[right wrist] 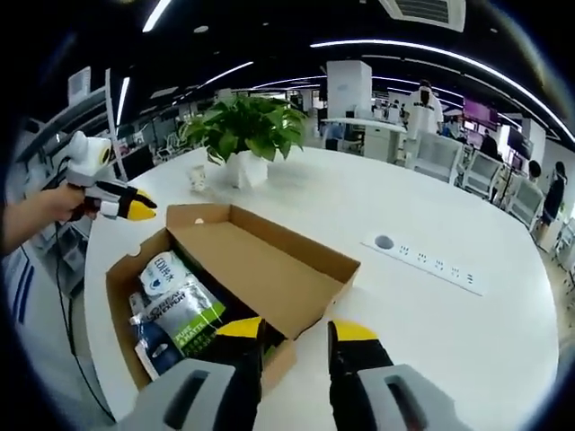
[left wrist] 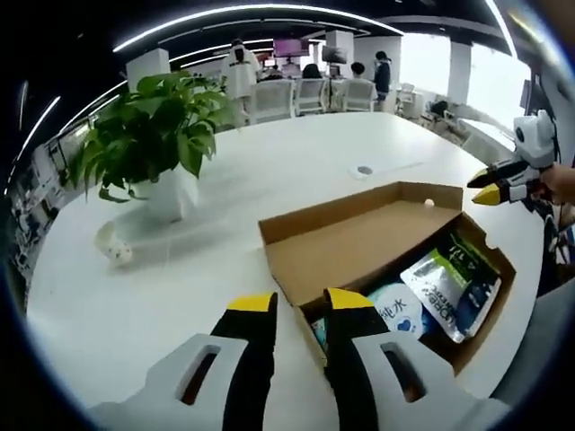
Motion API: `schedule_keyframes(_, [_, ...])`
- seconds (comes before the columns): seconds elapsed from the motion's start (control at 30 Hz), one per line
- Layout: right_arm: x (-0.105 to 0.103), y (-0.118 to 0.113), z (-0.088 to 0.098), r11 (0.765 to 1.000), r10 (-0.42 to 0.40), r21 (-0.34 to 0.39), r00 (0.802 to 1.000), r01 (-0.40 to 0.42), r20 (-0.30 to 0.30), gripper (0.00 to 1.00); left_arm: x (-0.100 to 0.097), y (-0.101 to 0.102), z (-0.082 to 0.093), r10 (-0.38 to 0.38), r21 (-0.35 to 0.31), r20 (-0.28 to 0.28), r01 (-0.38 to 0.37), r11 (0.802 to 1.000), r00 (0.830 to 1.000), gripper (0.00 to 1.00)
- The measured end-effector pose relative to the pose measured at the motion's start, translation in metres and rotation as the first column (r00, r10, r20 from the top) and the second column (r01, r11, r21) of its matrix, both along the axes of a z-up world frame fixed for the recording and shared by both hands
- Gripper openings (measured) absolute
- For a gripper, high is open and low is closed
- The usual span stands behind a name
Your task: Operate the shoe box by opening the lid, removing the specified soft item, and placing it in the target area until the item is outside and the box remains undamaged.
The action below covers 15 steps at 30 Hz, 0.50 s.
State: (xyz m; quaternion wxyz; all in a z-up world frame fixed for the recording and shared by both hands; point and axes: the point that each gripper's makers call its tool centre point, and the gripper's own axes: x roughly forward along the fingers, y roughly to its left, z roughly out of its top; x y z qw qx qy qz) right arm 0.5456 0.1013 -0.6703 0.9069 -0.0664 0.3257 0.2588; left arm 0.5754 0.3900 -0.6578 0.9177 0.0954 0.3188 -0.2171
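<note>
Both grippers (left wrist: 298, 303) (right wrist: 296, 329) gape — shoe box (left wrist: 359, 242) open on white table (left wrist: 180, 269), possibly an office.

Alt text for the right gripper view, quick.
An open cardboard box sits on a white table, soft pouches inside. The right claw hovers open at its near edge; the left claw is beyond the box, near a potted plant.

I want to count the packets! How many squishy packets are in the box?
2 clearly: a green-and-white packet near the middle, a pale blue-and-white packet at one end of the shoe box. More may hide underneath.
</note>
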Motion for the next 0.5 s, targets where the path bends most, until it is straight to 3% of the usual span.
schedule_keyframes(0.5, [-0.021,0.003,-0.003,0.994,0.111,-0.007,0.994,-0.110,0.024,0.44,-0.030,-0.026,-0.010,-0.070,-0.010,-0.019,0.070,0.997,0.997,0.25])
